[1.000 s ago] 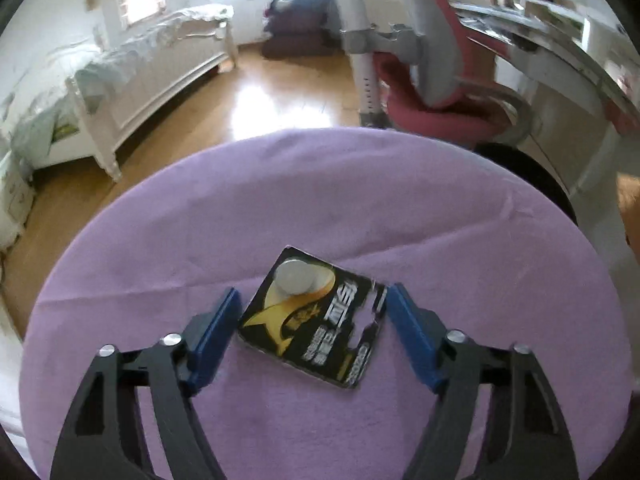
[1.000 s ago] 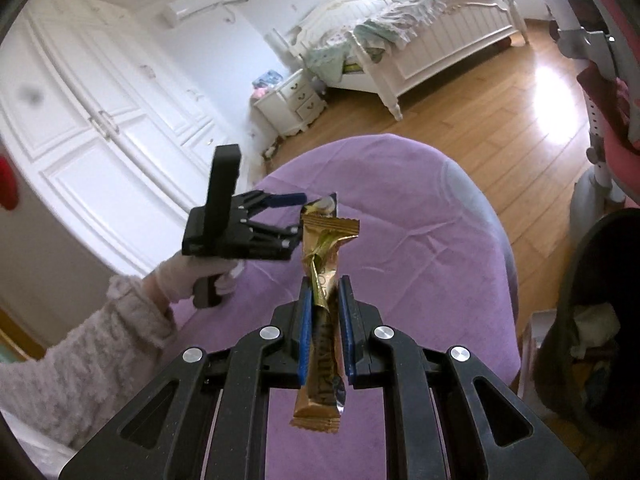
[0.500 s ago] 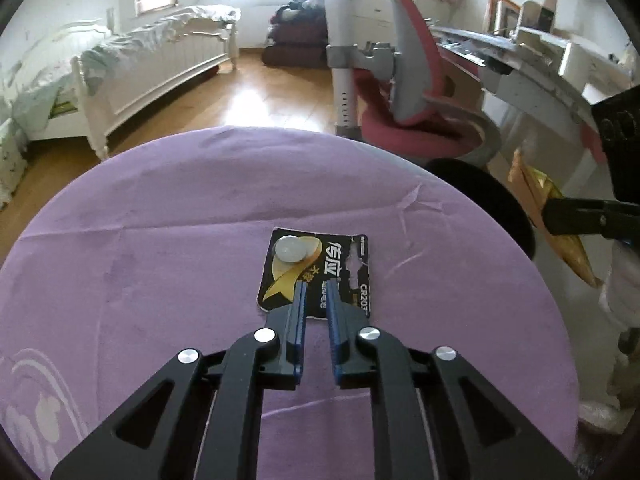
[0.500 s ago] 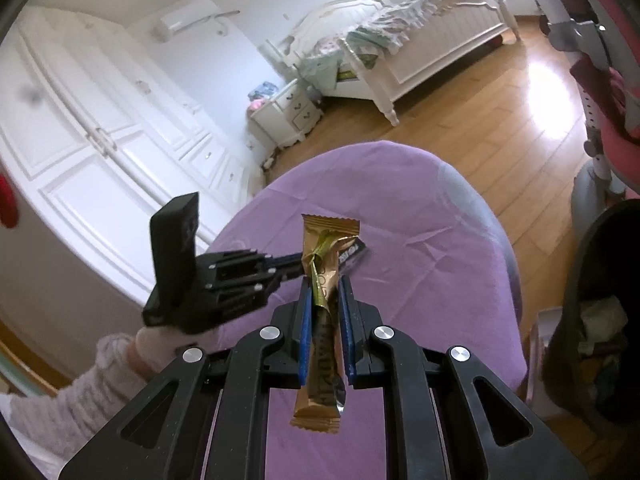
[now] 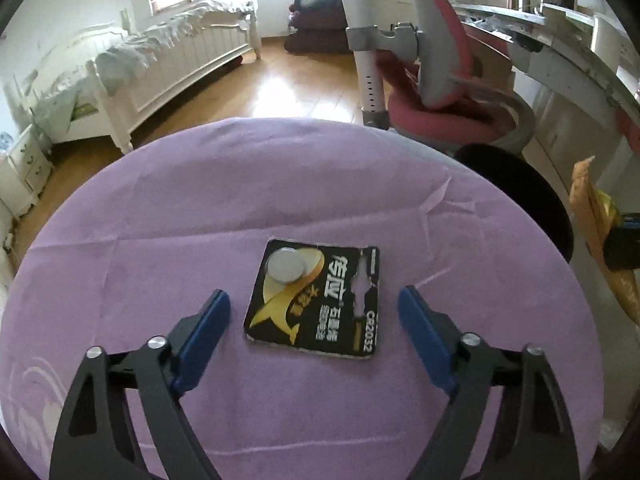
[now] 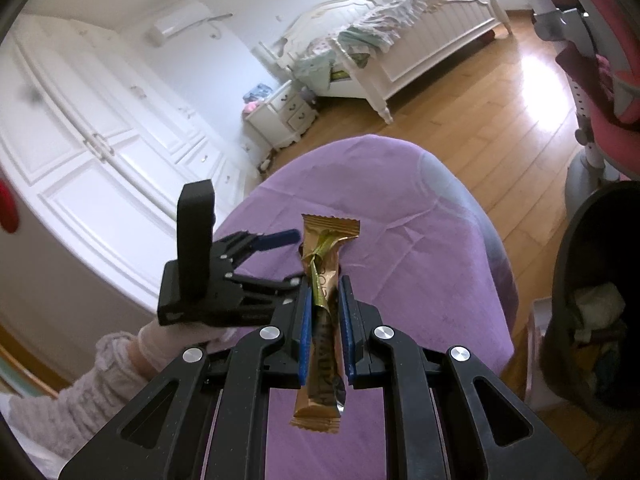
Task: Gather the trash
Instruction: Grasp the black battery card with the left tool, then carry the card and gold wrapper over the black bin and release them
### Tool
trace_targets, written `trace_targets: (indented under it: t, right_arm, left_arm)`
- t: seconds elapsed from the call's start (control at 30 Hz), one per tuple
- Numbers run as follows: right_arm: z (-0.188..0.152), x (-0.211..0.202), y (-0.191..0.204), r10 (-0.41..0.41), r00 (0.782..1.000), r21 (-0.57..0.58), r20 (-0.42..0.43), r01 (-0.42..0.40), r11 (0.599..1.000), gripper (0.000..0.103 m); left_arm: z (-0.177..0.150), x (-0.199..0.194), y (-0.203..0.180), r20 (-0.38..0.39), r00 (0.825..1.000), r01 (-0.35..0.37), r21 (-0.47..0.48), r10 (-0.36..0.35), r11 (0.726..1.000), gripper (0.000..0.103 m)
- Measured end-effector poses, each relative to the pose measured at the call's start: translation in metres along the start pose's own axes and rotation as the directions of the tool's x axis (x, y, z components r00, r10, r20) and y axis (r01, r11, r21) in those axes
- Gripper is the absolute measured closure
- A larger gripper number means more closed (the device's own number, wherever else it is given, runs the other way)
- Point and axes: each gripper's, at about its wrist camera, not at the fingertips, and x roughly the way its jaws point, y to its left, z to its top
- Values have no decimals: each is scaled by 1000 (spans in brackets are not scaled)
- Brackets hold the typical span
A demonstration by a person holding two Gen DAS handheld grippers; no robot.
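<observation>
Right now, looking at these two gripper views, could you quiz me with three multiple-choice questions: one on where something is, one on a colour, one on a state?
1. Where is the battery card?
A. flat on the purple tablecloth
B. in the bin
C. on the bed

2. What colour are the fingertips of the left gripper?
A. red
B. blue
C. white

3. What is the right gripper doing?
A. hanging open with nothing in it
B. pinching the card
C. shut on the gold snack wrapper

Answers: 1 A, the card lies on the cloth between the open jaws. 2 B, both pads are blue. 3 C, the wrapper sits pinched upright between its fingers.
</observation>
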Motion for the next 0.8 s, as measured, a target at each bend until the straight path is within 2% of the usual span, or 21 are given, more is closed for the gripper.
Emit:
trace_targets:
  t: [0.03, 0.17, 0.23, 0.37, 0.47, 0.53, 0.57, 0.6, 0.7, 0.8]
  right_arm:
    - [0, 0, 0, 0, 1000, 2, 0, 0, 1000, 89]
    - [1, -1, -1, 2, 1000, 13, 9, -2, 1000, 89]
    - [1, -5, -3, 3, 1000, 17, 20, -3, 1000, 89]
    - [2, -22, -14, -21, 997, 38, 72, 18, 999, 89]
    - [6, -43, -29, -69, 988, 82, 139, 58, 995, 89]
    - [8, -64, -38, -133, 970, 114, 203, 111, 987, 89]
    - [9, -78, -44, -174, 954, 135, 244, 145, 980, 89]
    - [10, -90, -49, -217, 936, 153, 277, 180, 972, 89]
    - [10, -129, -66, -352, 863, 209, 363, 293, 933, 89]
    - [6, -150, -86, -406, 834, 266, 373, 323, 908, 89]
  left_arm:
    - [2, 1, 1, 8, 1000, 0, -2, 0, 1000, 42]
    - [6, 0, 8, 13, 1000, 22, -43, -21, 999, 46]
    - [5, -3, 11, 25, 998, 59, -90, -57, 994, 46]
    - [14, -27, -6, 109, 990, 103, -94, -93, 990, 46]
    - [28, -46, -28, 177, 974, 160, -84, -143, 984, 46]
    - [40, -60, -52, 232, 956, 198, -56, -180, 979, 46]
    - [47, -65, -64, 251, 947, 219, -45, -201, 975, 46]
    - [55, -68, -78, 269, 936, 244, -30, -227, 969, 46]
    - [76, -67, -119, 285, 911, 304, 25, -298, 952, 46]
    - [92, -56, -148, 277, 905, 316, 72, -323, 946, 46]
